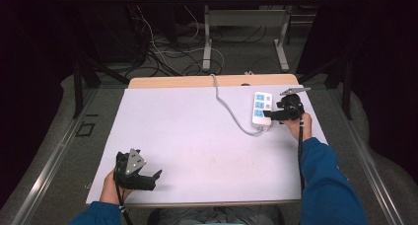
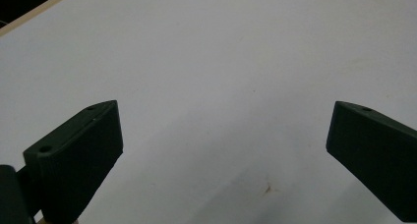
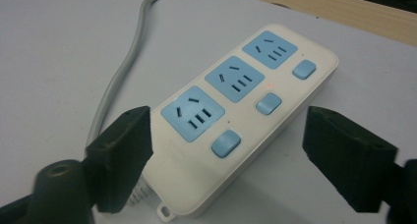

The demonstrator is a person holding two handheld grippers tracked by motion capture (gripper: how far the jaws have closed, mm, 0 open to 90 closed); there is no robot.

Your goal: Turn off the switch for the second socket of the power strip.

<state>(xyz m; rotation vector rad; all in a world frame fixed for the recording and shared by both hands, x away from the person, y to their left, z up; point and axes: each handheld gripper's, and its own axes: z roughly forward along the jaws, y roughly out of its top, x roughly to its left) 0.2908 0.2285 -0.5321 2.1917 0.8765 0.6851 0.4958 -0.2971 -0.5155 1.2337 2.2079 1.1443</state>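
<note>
White sheet [image 1: 197,141] covers a wooden table [image 1: 167,82], whose bare edge shows along the far side. A white power strip [image 1: 261,109] with three blue sockets lies at far right of the sheet, long axis running away from the person. Its grey cable [image 1: 227,109] loops out from the near end, then runs up over the far edge. Right gripper [image 1: 270,115] sits at the strip's near end, jaws pointing left toward it; contact cannot be judged at this size. Left gripper [image 1: 150,180] rests near the front left corner, jaws apart, nothing between them. Both sleeves blue.
</note>
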